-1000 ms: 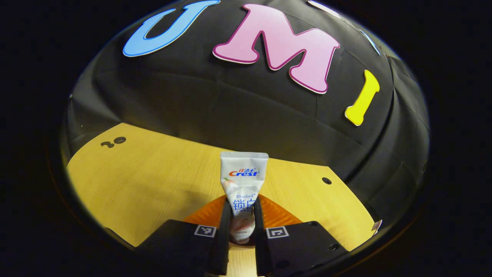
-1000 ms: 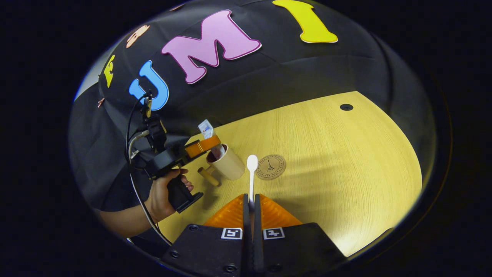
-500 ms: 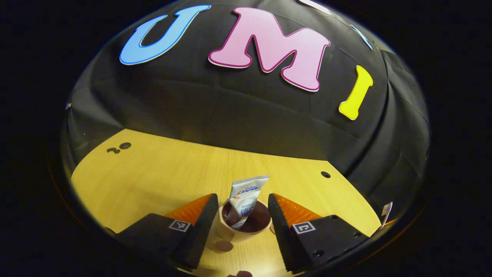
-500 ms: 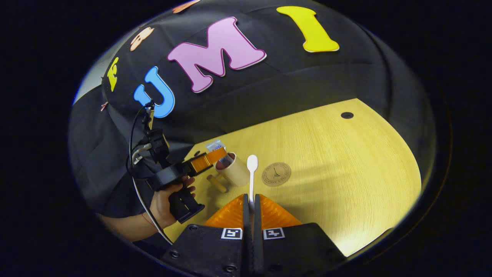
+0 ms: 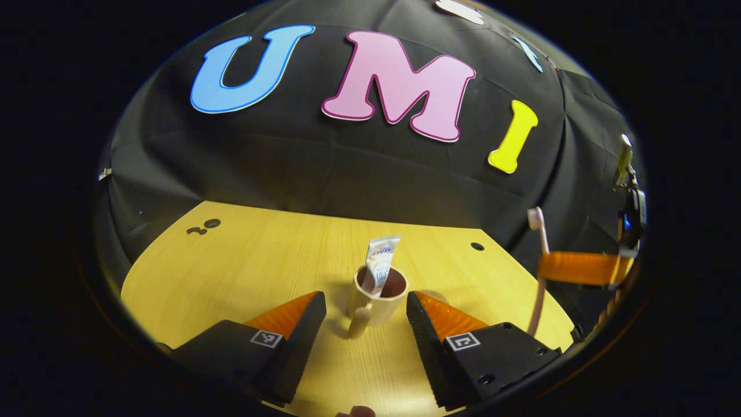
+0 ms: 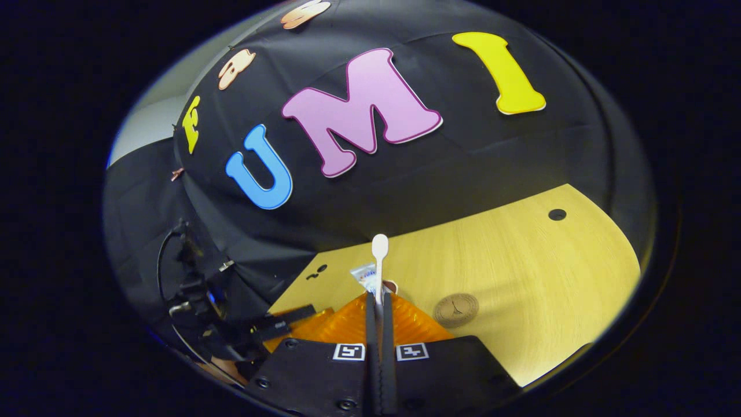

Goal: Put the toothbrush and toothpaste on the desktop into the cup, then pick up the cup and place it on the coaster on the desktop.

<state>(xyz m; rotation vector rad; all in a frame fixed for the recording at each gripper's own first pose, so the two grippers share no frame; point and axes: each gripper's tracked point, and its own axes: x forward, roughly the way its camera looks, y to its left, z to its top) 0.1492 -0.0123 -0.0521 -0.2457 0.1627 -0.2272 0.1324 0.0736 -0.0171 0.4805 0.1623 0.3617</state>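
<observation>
A beige cup [image 5: 379,298] with a dark inside stands on the wooden desk [image 5: 231,266], its handle turned toward my left gripper [image 5: 365,315]. That gripper is open, a finger on each side just short of the cup, touching nothing. The white toothpaste tube [image 5: 382,260] leans upright inside the cup. At the right edge of the left gripper view, the right gripper [image 5: 579,267] holds the white toothbrush [image 5: 538,272] upright. In the right gripper view my right gripper [image 6: 379,298] is shut on the toothbrush [image 6: 379,263], head up. Behind it peek the toothpaste [image 6: 363,272] and the cup rim [image 6: 392,285].
A round brown coaster [image 6: 456,310] lies on the desk to the right of the cup; a sliver of the coaster [image 5: 433,295] shows behind the cup. Small holes [image 5: 202,227] mark the desk's far left, another hole [image 6: 557,214] the far right. The left gripper [image 6: 278,327] sits low left.
My left gripper opened, dropped the toothpaste into the cup and drew back. The right gripper, still shut on the toothbrush, swung left toward the cup.
</observation>
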